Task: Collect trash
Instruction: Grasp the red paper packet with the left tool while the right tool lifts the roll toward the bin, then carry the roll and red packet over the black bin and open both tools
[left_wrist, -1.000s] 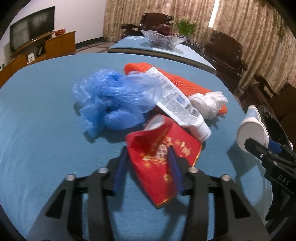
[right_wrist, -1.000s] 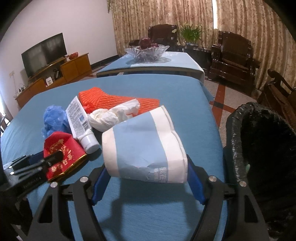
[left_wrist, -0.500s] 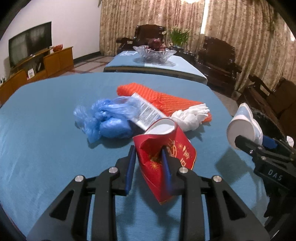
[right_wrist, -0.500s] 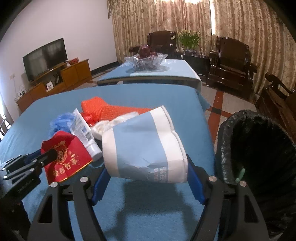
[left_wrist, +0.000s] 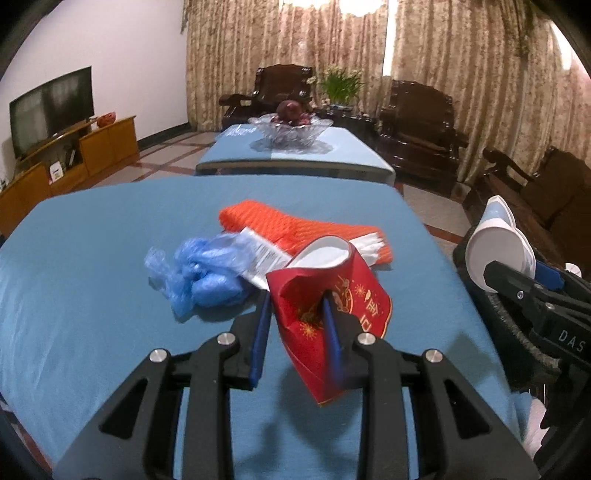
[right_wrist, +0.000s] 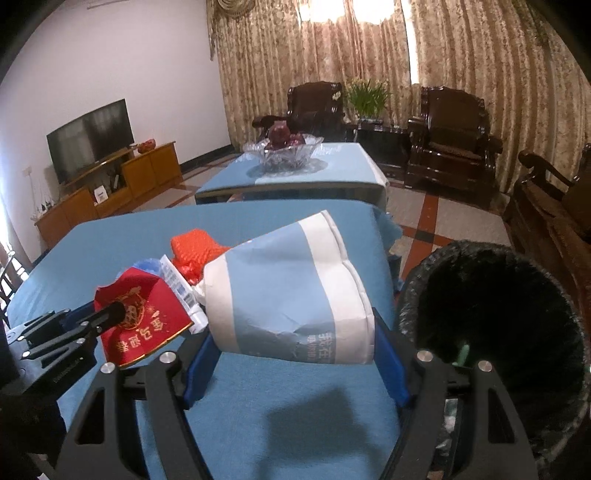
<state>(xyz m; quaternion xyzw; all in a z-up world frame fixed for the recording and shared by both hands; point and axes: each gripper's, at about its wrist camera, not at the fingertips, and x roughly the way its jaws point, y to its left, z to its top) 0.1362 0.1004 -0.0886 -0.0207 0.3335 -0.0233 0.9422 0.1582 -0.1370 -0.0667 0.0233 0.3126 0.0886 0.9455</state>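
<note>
My left gripper (left_wrist: 295, 314) is shut on a crushed red paper cup (left_wrist: 325, 295) with gold print and holds it above the blue table (left_wrist: 74, 277). The cup also shows in the right wrist view (right_wrist: 144, 321). My right gripper (right_wrist: 291, 332) is shut on a blue-and-white paper cup (right_wrist: 291, 306), lifted above the table beside a black-lined trash bin (right_wrist: 487, 321). On the table lie a blue plastic bag (left_wrist: 199, 269), a white tube (left_wrist: 258, 254) and an orange net (left_wrist: 295, 225).
The trash bin stands off the table's right edge. A second blue table (left_wrist: 295, 155) with a glass fruit bowl (left_wrist: 290, 129) is behind. Dark wooden armchairs (right_wrist: 454, 140) line the curtains, and a TV cabinet (right_wrist: 110, 184) stands at the left wall.
Both grippers have risen with their cups. The left gripper closed tighter on the red cup and lifted it off the pile. The right gripper moved nearer the bin.
</note>
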